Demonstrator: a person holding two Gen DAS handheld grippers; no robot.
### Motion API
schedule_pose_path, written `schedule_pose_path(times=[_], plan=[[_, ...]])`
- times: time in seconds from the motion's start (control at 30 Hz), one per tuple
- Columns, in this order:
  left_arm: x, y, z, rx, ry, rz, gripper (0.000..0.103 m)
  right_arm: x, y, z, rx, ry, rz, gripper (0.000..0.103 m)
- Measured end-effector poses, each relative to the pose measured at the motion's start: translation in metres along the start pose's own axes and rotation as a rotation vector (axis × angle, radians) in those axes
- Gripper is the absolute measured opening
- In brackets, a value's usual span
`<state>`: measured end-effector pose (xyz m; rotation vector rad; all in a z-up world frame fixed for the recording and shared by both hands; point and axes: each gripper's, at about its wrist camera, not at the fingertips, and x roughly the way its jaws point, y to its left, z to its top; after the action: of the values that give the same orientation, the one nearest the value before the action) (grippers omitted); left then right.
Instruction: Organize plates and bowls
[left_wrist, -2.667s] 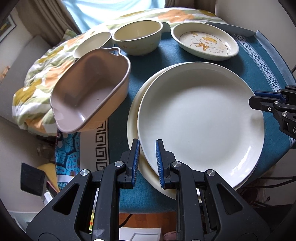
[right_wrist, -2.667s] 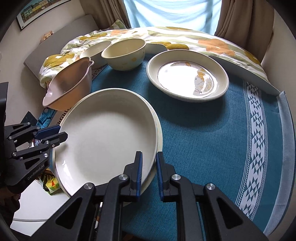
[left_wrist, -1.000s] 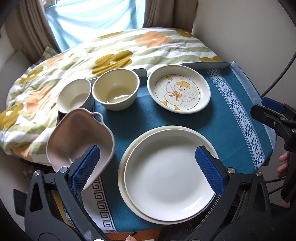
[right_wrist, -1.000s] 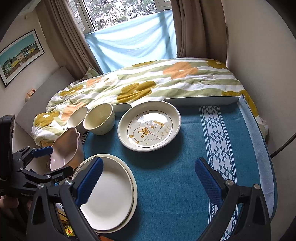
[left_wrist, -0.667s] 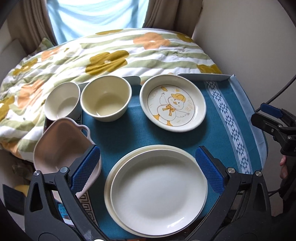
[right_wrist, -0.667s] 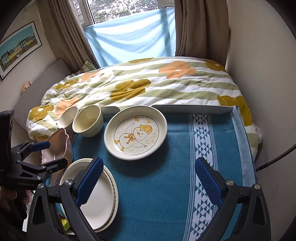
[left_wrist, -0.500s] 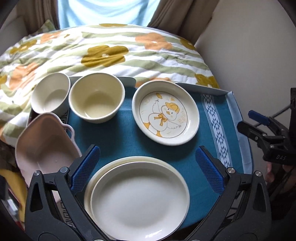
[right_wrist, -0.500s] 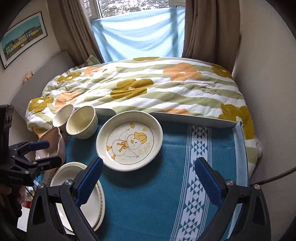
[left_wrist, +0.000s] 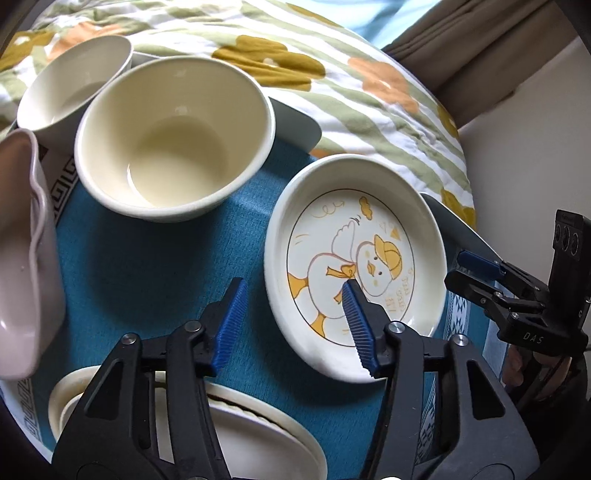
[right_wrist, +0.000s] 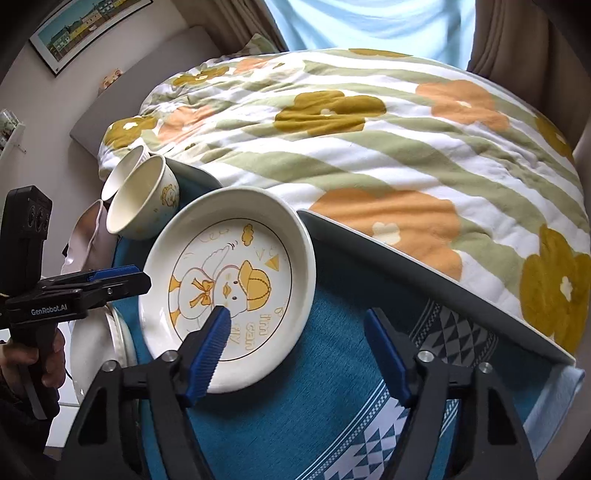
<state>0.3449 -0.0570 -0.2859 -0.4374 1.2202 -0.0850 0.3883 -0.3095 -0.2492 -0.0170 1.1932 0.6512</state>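
— Closing in on the duck plate (left_wrist: 354, 266) from both sides, by the far edge of the worktop (left_wrist: 147, 258). Why two grippers?

— Wide and shallow, so probably a hold on opposite rims to keep it level. Left gripper (left_wrist: 293, 286): jaws apart, just been narrowing, one finger over the duck, the other over the cloth, rim in between, not yet pinched. Right gripper (right_wrist: 297, 313): same on the opposite rim, apart, narrowing, nothing clamped.

— Different from a second back?

— Much lower and nearer now; back then high above the whole worktop, jaws at full spread. Dishes unmoved: big bowl (left_wrist: 173, 140) and small bowl (left_wrist: 70, 85) at the far left corner, pink dish (left_wrist: 22, 258) at the left edge, stacked plates (left_wrist: 229, 435) at the near edge.

— Destination?

— Likely the stacked plates; only a guess.
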Motion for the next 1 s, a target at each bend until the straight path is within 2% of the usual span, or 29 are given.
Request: schedule_pose_path(times=[0.1,0.23,0.3,0.43,0.53,0.6,0.7,1.0], plan=[[0.009,0.002,-0.003,-0.027,0.001,0.008,0.041,0.012,-0.005,0.001,-0.013,0.013,0.027,0.052],[0.016,0.005,-0.007,-0.055,0.001,0.024,0.030,0.023,-0.007,0.001,-0.027,0.026,0.056,0.032],[0.018,0.009,-0.009,-0.073,0.002,0.027,0.025,0.025,-0.007,0.001,-0.038,0.022,0.056,0.030],[0.019,0.013,-0.011,-0.093,-0.013,0.024,0.021,0.026,-0.006,0.003,-0.049,0.012,0.061,0.013],[0.018,0.012,-0.013,-0.090,-0.019,0.031,0.019,0.027,-0.006,0.004,-0.046,0.007,0.058,0.013],[0.019,0.011,-0.013,-0.091,-0.013,0.003,0.015,0.027,-0.006,0.004,-0.043,0.003,0.062,0.013],[0.020,0.004,-0.012,-0.055,-0.015,0.046,0.015,0.024,-0.005,0.004,-0.051,-0.008,0.062,0.013],[0.004,-0.006,-0.011,-0.003,-0.044,0.059,0.015,0.009,0.001,0.001,-0.039,-0.050,0.062,0.013]])
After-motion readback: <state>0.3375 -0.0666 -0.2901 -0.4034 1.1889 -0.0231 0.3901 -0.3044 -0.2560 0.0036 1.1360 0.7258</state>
